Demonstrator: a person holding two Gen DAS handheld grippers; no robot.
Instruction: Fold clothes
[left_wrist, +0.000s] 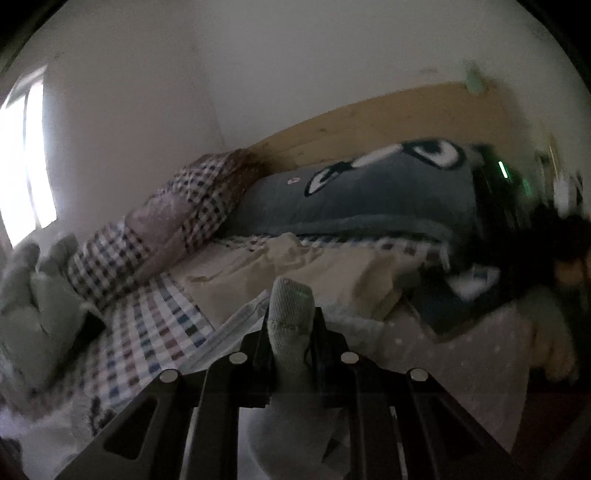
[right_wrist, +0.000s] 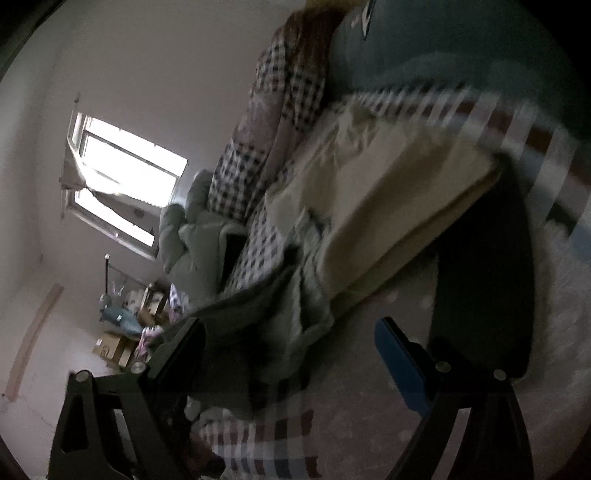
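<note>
My left gripper (left_wrist: 290, 332) is shut on a pale grey-green knitted garment (left_wrist: 291, 306), whose bunched end sticks up between the fingers and hangs below them. It is held above the bed. A cream garment (left_wrist: 332, 269) lies spread on the checked bedsheet (left_wrist: 155, 332). My right gripper (right_wrist: 291, 343) is open and empty, low over the bed. Between its fingers lies a crumpled grey-green cloth (right_wrist: 295, 295), with the cream garment (right_wrist: 388, 177) beyond it. A black garment (right_wrist: 487, 266) lies by the right finger.
A checked quilt (left_wrist: 159, 229) and a grey pillow with cartoon eyes (left_wrist: 369, 192) lie against the wooden headboard (left_wrist: 388, 114). A pale green bundle (left_wrist: 33, 295) sits at the left. A bright window (right_wrist: 125, 177) and boxes on the floor (right_wrist: 122, 343) are beyond the bed.
</note>
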